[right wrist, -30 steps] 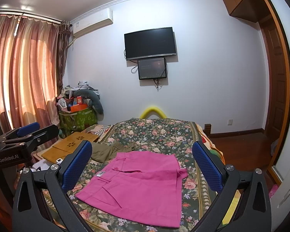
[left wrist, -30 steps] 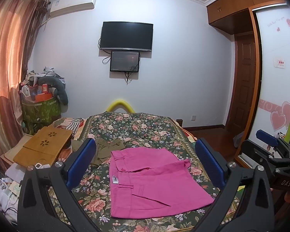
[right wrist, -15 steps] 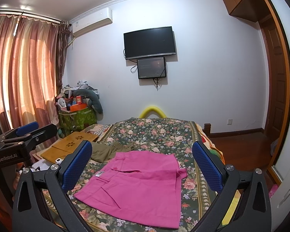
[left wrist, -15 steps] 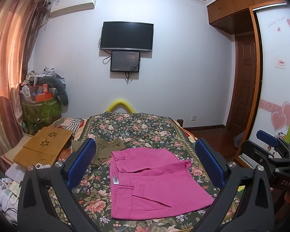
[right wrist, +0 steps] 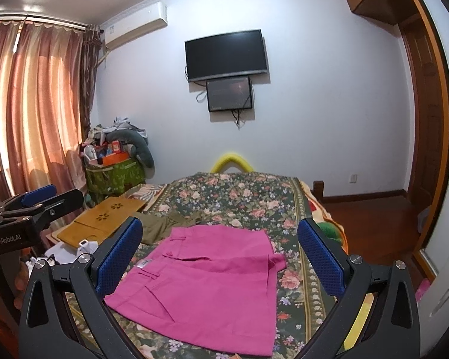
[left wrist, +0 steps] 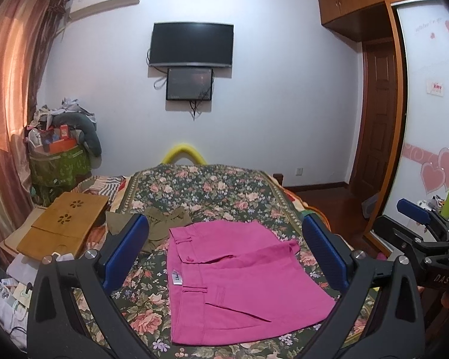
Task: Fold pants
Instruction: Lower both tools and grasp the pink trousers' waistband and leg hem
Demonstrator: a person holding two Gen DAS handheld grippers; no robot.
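Pink pants [left wrist: 230,278] lay folded into a compact rectangle on the floral bed [left wrist: 212,191], at six o'clock in both views. Over the last second we saw almost no change: our left gripper [left wrist: 224,254] and right gripper [right wrist: 221,257] stayed spread, holding nothing, clear of the cloth. We judged the fold essentially finished.

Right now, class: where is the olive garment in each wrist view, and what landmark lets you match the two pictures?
Left wrist view: the olive garment lies crumpled left of centre, touching the pink pants' far left corner, partly behind the left gripper's near finger.
Right wrist view: the olive garment lies left of centre, beyond the pink pants.
Shared landmark: the wall TV.
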